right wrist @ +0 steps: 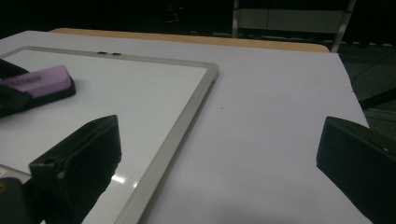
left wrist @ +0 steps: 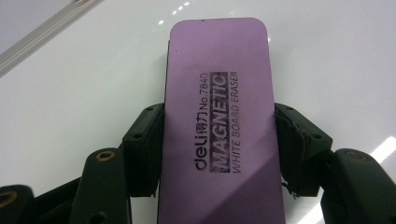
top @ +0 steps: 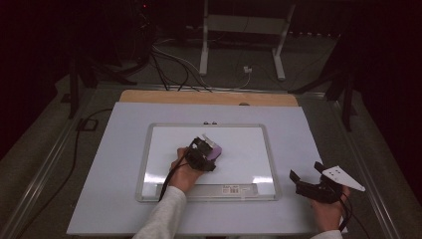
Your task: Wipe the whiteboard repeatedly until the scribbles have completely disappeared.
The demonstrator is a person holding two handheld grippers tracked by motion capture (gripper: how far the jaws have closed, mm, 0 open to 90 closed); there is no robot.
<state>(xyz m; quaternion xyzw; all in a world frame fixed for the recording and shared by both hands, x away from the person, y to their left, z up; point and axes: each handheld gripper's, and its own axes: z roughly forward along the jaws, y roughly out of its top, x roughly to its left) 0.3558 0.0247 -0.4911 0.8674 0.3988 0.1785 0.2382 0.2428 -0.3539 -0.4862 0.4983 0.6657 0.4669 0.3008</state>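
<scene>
A purple magnetic whiteboard eraser lies flat on the whiteboard, printed side up. My left gripper is shut on its two long sides, a pad pressed against each. From above, that gripper sits near the middle of the board with the eraser at its tip. My right gripper is off the board at the right, jaws wide open with nothing between them. In the right gripper view the eraser rests at the far left on the board.
The whiteboard's metal frame lies on a pale sheet covering the table. A wooden strip runs along the far edge. Beyond it, cables and a stand's white legs occupy the dark floor.
</scene>
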